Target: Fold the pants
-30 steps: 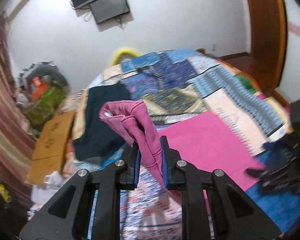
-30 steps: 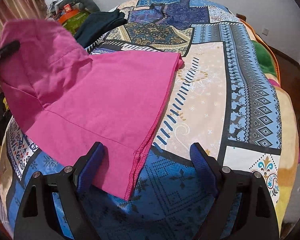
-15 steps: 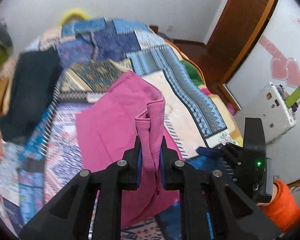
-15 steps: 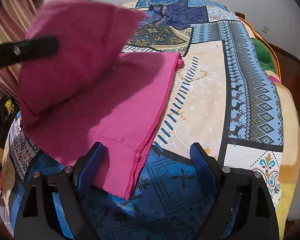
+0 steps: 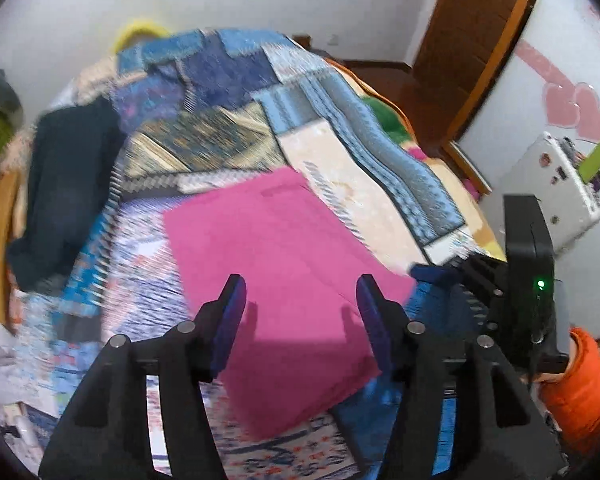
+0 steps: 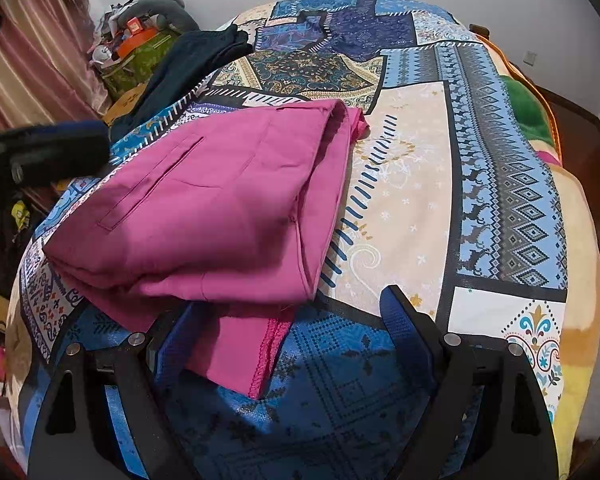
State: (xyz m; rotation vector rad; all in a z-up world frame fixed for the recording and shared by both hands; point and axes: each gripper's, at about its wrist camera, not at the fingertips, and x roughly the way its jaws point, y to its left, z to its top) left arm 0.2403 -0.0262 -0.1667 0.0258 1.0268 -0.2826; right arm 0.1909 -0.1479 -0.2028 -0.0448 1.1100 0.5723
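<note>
Two tongs of mine are over a bed spread with a patchwork quilt (image 6: 452,184) of blue, cream and navy panels, and the magenta pants (image 6: 220,216) lie folded on its near half, the upper layer with its welt pocket doubled over a lower layer whose stitched hem pokes out toward me. Beyond the pants, on the quilt's far left edge, lies a dark navy garment (image 6: 188,64), and past that a heap of clutter with a green bag sits against a striped pink curtain (image 6: 32,68). White walls close the room behind the quilt. My left gripper (image 5: 302,312) hangs just above the near part of the pants, fingers spread wide with nothing between them, casting shadows onto the cloth. My right gripper (image 6: 288,336) sits low at the near edge of the pants, also wide apart and gripping nothing, the hem lying between its blue pads without being pinched. Only the left wrist view, blurred, shows the wooden door (image 5: 476,40) to the right of the bed, pink heart decals (image 5: 576,108) on the wall, a white appliance and my orange sleeve (image 5: 580,384) behind the right tool; only the right wrist view shows the pants' pocket and seams sharply.
</note>
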